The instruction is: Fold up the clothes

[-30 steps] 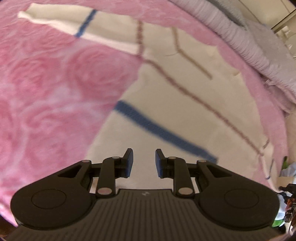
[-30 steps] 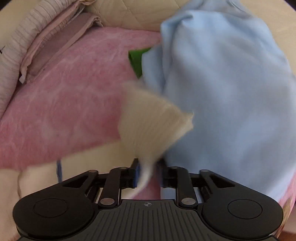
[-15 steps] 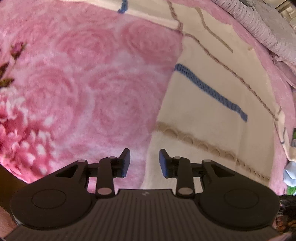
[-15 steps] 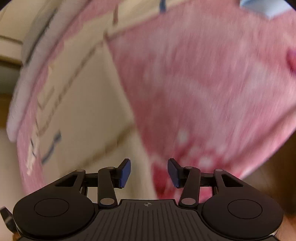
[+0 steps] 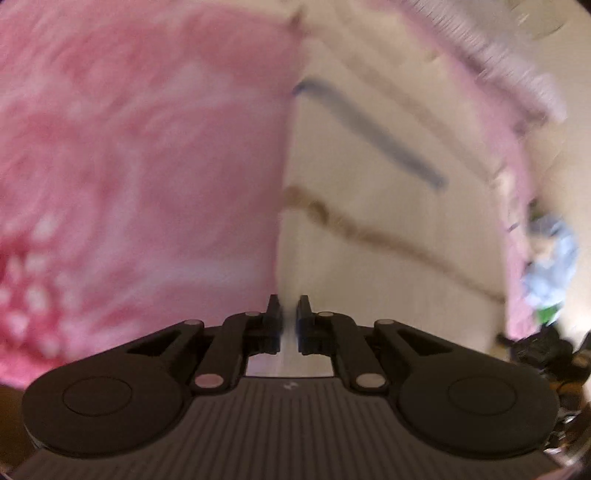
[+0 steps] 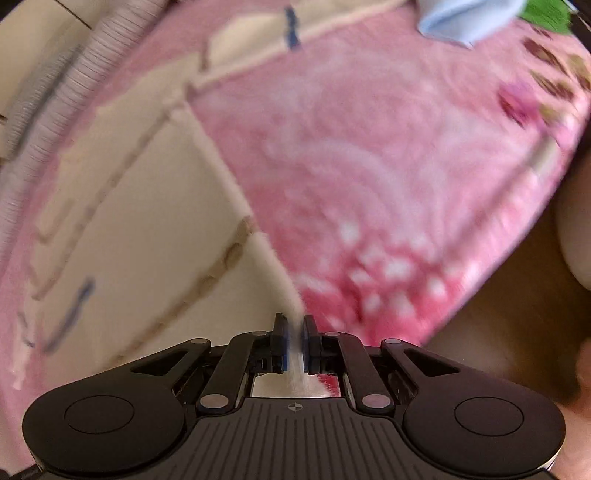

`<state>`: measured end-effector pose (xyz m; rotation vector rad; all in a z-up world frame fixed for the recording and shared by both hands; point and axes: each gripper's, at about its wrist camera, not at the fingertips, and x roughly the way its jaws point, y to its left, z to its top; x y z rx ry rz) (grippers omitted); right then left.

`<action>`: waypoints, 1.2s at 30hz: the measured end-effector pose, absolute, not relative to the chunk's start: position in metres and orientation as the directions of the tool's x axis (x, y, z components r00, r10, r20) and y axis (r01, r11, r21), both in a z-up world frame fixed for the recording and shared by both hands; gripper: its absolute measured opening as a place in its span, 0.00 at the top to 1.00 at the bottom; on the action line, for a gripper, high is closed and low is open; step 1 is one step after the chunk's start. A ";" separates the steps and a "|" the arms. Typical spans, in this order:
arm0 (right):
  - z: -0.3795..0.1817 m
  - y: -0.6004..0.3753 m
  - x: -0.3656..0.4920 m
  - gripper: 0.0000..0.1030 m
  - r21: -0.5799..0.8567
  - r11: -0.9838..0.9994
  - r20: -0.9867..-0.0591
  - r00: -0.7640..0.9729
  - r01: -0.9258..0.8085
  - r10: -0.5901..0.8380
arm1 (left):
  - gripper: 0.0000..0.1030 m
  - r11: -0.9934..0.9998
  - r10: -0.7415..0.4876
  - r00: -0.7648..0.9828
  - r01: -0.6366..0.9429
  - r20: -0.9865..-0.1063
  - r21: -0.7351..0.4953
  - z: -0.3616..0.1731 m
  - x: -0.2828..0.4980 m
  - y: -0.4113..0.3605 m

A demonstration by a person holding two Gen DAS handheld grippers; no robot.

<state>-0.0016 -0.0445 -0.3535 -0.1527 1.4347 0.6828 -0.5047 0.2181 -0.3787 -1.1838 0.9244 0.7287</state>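
Observation:
A cream knitted sweater (image 5: 369, 221) with a blue stripe and brown lines lies flat on a pink flowered blanket (image 5: 147, 166). In the left wrist view my left gripper (image 5: 288, 317) is shut on the sweater's bottom hem at its left corner, with cream cloth pinched between the pads. The right wrist view shows the same sweater (image 6: 147, 240) spreading to the left, and my right gripper (image 6: 294, 338) is shut on the hem at its right corner. Both views are blurred.
A light blue garment (image 6: 461, 18) and something green (image 6: 546, 14) lie at the far end of the blanket (image 6: 369, 147). Folded striped bedding (image 5: 498, 66) runs along the far side. The blanket's near edge drops to a brown floor (image 6: 498, 314).
Both grippers swung from the upper part of the sweater down to its bottom hem. The right one let go of a cream sleeve. Both opened on the way, then closed on the hem corners.

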 end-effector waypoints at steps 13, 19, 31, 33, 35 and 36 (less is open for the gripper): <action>-0.316 0.019 -0.058 0.71 -0.038 0.624 -0.920 0.270 -0.781 0.283 | 0.86 0.355 0.164 0.370 -0.887 -0.914 -0.296 -0.332 -0.470 0.218; -0.356 -0.012 -0.087 0.71 -0.053 0.537 -0.976 0.158 -0.842 0.151 | 0.84 0.303 0.040 0.267 -0.922 -0.963 -0.243 -0.371 -0.439 0.182; -0.228 -0.071 -0.071 0.71 0.127 0.526 -0.947 0.055 -0.841 0.315 | 0.85 0.297 0.185 0.199 -0.945 -0.962 -0.138 -0.236 -0.416 0.094; -0.190 -0.070 -0.075 0.71 0.145 0.496 -0.920 0.069 -0.856 0.387 | 0.83 0.300 0.244 0.227 -0.942 -0.943 -0.149 -0.203 -0.408 0.087; -0.162 -0.071 -0.082 0.71 0.161 0.472 -0.893 0.075 -0.867 0.443 | 0.79 0.305 0.314 0.243 -0.941 -0.918 -0.145 -0.168 -0.403 0.081; -0.149 -0.072 -0.085 0.71 0.168 0.458 -0.880 0.077 -0.873 0.469 | 0.76 0.303 0.346 0.244 -0.943 -0.906 -0.138 -0.156 -0.401 0.077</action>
